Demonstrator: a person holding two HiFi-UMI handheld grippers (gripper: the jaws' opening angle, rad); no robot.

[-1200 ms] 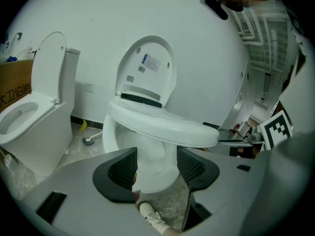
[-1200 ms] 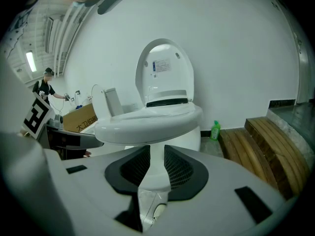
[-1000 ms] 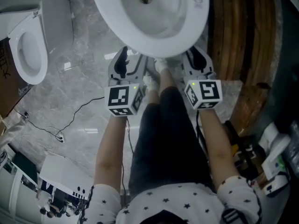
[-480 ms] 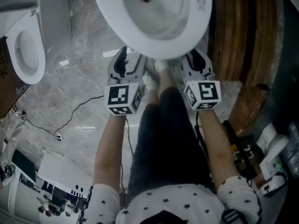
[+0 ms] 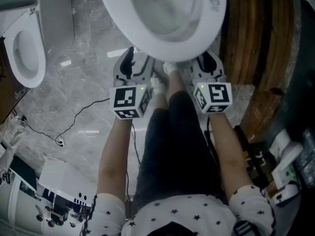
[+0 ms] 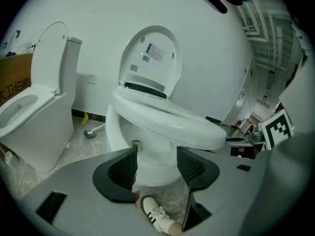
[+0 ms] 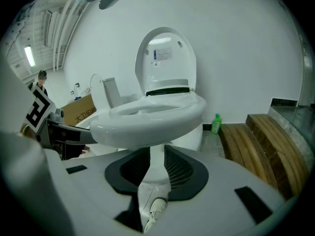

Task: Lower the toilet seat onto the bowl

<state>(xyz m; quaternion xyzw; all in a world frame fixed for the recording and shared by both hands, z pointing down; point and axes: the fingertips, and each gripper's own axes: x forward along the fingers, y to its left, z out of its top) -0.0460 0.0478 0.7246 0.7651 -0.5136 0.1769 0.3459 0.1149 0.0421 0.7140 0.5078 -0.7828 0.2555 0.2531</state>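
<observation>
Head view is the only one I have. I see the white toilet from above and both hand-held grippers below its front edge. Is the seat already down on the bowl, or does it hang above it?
Observer: In the left gripper view, the toilet seat appears to lie flat on the bowl; I see no gap at the front.
Operator: And the lid, is it down too?
Observer: No, the lid stands upright behind the seat.
Operator: Do the hand-held grippers hold something?
Observer: Nothing. The left hand-held gripper and the right hand-held gripper both have their jaws apart, short of the toilet.
</observation>
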